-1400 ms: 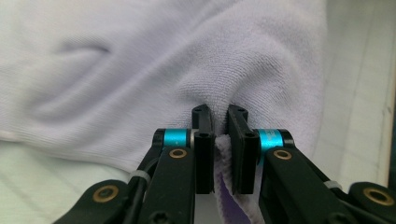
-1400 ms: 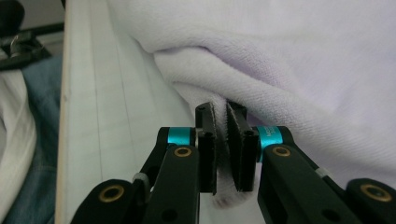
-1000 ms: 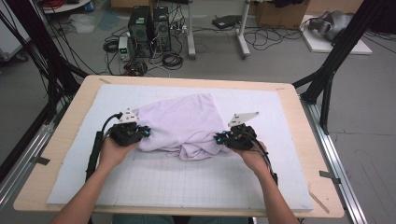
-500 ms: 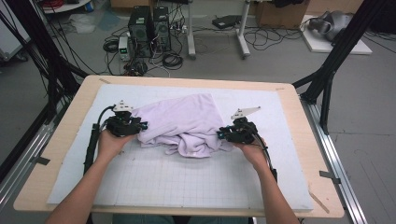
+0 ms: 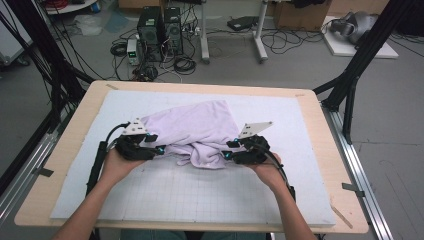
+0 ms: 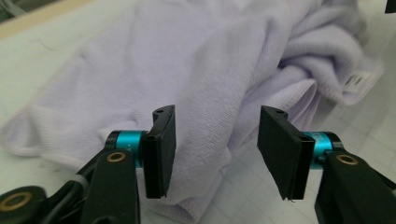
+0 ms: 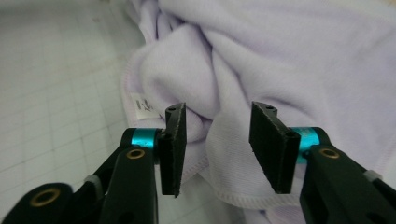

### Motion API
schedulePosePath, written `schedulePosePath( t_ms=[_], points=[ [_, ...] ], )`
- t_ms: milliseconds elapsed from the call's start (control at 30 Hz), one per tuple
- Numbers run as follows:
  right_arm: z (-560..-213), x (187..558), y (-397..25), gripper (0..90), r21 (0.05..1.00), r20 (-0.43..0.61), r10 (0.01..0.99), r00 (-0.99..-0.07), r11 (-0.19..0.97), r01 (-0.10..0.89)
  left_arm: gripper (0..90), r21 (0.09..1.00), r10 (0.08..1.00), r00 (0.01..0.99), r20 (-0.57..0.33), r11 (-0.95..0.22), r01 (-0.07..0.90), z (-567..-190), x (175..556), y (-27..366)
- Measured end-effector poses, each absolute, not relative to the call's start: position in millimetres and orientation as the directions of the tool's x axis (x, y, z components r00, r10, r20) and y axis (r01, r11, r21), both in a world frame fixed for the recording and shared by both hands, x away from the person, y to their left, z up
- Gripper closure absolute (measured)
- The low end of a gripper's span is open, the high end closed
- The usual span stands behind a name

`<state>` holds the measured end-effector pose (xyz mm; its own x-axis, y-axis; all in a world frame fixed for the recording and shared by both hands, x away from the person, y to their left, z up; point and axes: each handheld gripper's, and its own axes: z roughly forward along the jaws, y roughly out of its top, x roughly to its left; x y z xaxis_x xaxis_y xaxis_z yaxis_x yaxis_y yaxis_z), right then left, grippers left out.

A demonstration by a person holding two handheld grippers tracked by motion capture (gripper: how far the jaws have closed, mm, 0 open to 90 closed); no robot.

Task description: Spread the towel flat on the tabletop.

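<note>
A crumpled lilac towel (image 5: 195, 127) lies bunched on the white gridded mat (image 5: 200, 200). My left gripper (image 5: 159, 149) sits at the towel's left edge and my right gripper (image 5: 226, 151) at its front right bunch. In the left gripper view the left gripper (image 6: 215, 149) is open, with a fold of the towel (image 6: 187, 60) lying just past its jaws. In the right gripper view the right gripper (image 7: 217, 142) is open too, and a hemmed fold of the towel (image 7: 289, 56) sits between its jaws without being pinched. A small white label (image 7: 142, 105) shows on that hem.
The mat covers a wooden table (image 5: 60, 165) with metal rails along both sides. Bare mat stretches in front of the towel toward the person. Black frame posts (image 5: 350, 85) rise at the far corners, and computers and cables (image 5: 160, 30) lie on the floor beyond.
The left gripper drew a little left and away, then came back to the towel's left edge. The right gripper shifted slightly at the front bunch. The towel's front folds have changed shape a little.
</note>
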<state>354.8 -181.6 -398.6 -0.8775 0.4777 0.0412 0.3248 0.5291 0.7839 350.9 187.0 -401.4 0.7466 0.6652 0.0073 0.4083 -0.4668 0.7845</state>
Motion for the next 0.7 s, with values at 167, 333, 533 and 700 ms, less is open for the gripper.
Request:
schedulePosePath(
  t_ms=[167, 333, 533, 700],
  points=[
    [-424, 365, -163, 56.4, 0.712, 0.016, 0.499, -0.867, 0.603, 0.36, 61.0, 0.731, 0.69, 0.724, 0.02, -0.504, 0.46, -425, 368, 177],
    [-430, 371, -165, 76.1, 0.714, 0.053, 0.497, -0.866, 0.588, 0.381, 73.7, 0.731, 0.674, 0.737, 0.037, -0.522, 0.44, -422, 365, 180],
    [-409, 356, -173, 80.4, 0.753, 0.015, 0.469, -0.883, 0.576, 0.319, 79.7, 0.771, 0.661, 0.749, 0.034, -0.494, 0.401, -401, 344, 191],
    [-391, 332, -177, 80.6, 0.772, -0.007, 0.427, -0.904, 0.578, 0.266, 80.0, 0.794, 0.64, 0.766, 0.06, -0.495, 0.352, -386, 319, 198]
  ],
)
